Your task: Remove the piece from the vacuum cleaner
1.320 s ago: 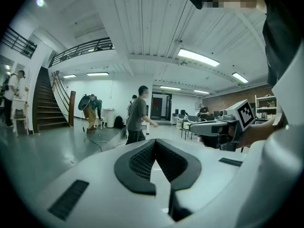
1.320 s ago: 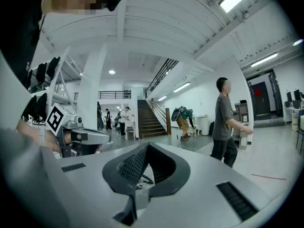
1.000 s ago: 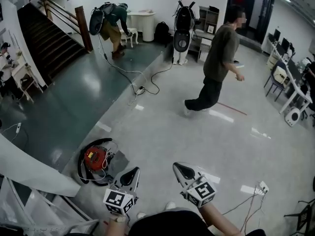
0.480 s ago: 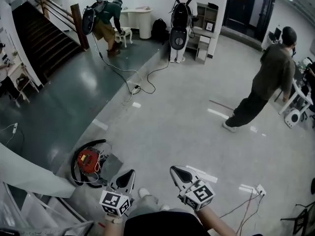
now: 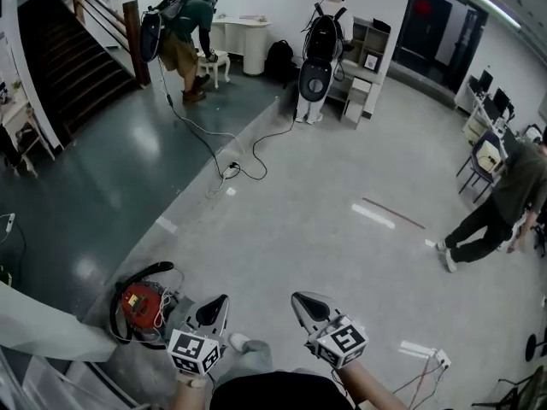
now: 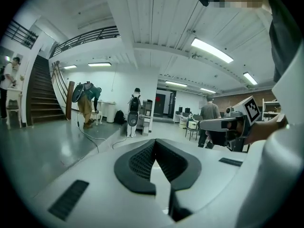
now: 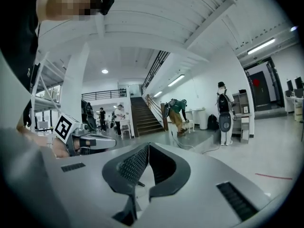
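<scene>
Vacuum cleaner [image 5: 141, 304]: red, on glossy grey floor [image 5: 325, 229], open hall | left hand-held gripper [image 5: 215, 306], right hand-held gripper [image 5: 302, 301]: jaws together, empty | vacuum cleaner in head view only

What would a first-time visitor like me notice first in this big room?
Probably the red vacuum cleaner with its looped black hose, on the floor at lower left of the head view: the brightest colour there. Next to it, at the bottom edge, the left hand-held gripper and right hand-held gripper point forward, both shut and empty. Far back, a person in a green shirt bends over beside the dark staircase.
</scene>
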`<action>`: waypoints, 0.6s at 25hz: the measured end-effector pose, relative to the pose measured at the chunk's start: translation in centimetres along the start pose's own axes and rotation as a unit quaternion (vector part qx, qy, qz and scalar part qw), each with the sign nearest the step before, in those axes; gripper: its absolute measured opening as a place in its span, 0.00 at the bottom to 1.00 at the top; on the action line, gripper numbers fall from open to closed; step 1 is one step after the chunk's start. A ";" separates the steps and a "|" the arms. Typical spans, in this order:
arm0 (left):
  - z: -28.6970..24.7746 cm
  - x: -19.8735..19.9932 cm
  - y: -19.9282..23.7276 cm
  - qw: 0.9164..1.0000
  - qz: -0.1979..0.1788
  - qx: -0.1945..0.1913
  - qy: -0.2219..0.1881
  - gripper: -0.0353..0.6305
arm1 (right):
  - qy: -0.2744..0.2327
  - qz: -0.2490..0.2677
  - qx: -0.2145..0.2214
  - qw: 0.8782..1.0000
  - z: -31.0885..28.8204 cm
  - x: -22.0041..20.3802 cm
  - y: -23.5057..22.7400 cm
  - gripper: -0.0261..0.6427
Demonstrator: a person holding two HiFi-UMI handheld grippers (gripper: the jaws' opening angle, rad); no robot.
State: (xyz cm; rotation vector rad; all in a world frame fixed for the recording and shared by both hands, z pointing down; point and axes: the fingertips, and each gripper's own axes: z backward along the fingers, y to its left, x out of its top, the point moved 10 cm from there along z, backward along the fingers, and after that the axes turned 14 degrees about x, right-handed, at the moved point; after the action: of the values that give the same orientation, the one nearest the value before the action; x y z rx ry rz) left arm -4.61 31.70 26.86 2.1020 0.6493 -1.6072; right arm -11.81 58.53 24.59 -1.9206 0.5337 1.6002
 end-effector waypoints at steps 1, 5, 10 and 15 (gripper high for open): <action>-1.0 0.5 1.3 1.000 0.001 0.001 -0.002 0.08 | 0.003 0.004 0.006 1.000 -1.8 0.8 -0.8 0.08; -4.2 2.0 7.0 1.000 0.004 0.017 -0.002 0.08 | 0.010 0.015 0.030 0.999 -9.2 3.3 -3.7 0.08; -4.5 1.8 13.1 0.997 0.026 0.072 0.002 0.08 | 0.023 0.007 0.073 0.997 -17.1 4.2 -5.2 0.08; -2.5 0.4 18.0 0.986 0.061 0.156 0.007 0.08 | 0.061 0.014 0.141 0.988 -25.4 4.2 -6.0 0.08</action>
State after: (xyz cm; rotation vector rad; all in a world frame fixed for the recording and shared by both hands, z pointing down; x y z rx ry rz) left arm 8.03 18.66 27.88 2.3212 0.2784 -1.7174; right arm 11.80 46.66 24.47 -1.8093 0.7959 1.3487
